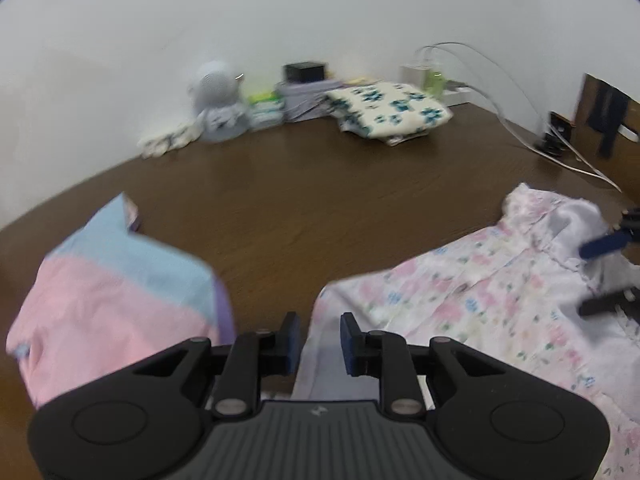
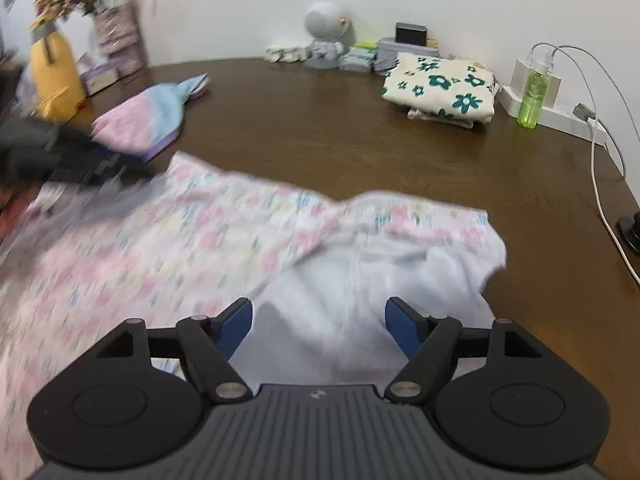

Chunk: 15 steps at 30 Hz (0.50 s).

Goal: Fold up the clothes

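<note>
A white garment with pink and blue flowers [image 2: 208,240] lies spread and rumpled on the brown table [image 2: 340,152]; it also shows in the left wrist view [image 1: 480,304]. My left gripper [image 1: 319,330] hovers over its left edge, jaws a small gap apart with nothing between them. My right gripper [image 2: 319,322] is wide open above the garment's white inner side. The right gripper also shows at the right edge of the left wrist view [image 1: 604,276]. The left gripper is a dark blur in the right wrist view [image 2: 80,156].
A pink, blue and purple garment [image 1: 116,296] lies crumpled at the left. A folded cream cloth with teal flowers [image 2: 440,88] sits at the back. A robot figurine [image 2: 324,36], small boxes, a green bottle [image 2: 532,96], a power strip with cables and a yellow vase [image 2: 52,72] line the table's edges.
</note>
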Each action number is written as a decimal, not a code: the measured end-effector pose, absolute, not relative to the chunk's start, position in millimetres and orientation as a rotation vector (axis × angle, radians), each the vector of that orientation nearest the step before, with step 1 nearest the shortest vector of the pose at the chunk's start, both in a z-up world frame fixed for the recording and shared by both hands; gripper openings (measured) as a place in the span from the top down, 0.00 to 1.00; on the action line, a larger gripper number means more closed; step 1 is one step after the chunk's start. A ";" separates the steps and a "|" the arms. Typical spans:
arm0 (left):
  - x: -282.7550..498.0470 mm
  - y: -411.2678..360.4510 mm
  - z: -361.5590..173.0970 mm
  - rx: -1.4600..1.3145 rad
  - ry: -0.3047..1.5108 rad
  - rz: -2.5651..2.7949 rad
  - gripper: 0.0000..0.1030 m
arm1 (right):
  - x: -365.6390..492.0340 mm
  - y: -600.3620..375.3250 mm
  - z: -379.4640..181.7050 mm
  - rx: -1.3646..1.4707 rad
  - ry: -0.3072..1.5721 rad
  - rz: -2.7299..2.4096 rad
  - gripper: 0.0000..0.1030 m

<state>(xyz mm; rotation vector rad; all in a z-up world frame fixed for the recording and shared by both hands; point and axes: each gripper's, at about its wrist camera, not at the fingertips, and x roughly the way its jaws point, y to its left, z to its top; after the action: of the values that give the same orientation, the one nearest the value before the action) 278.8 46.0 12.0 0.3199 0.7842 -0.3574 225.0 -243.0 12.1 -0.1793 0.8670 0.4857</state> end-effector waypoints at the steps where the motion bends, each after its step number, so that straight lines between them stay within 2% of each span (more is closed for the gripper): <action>1: 282.0 40.8 10.9 0.353 0.789 -0.361 0.78 | 217.1 -247.2 11.1 -0.185 0.883 0.489 0.27; 7: 299.1 29.5 8.3 0.400 0.794 -0.431 0.79 | 168.4 -265.6 10.2 -0.179 0.915 0.514 0.24; 11: 310.5 29.6 6.2 0.382 0.781 -0.503 0.72 | 147.0 -265.9 12.0 -0.175 0.914 0.532 0.23; 14: 316.2 29.4 4.6 0.355 0.779 -0.564 0.82 | 140.1 -265.3 14.0 -0.178 0.917 0.547 0.23; 15: 317.4 29.3 4.2 0.344 0.781 -0.587 0.96 | 138.9 -265.0 13.9 -0.182 0.915 0.548 0.22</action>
<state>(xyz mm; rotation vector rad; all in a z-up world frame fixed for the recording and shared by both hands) 317.4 29.3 4.2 0.3438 0.7808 -0.5874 138.9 -265.0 13.9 -0.1821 0.9152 0.5484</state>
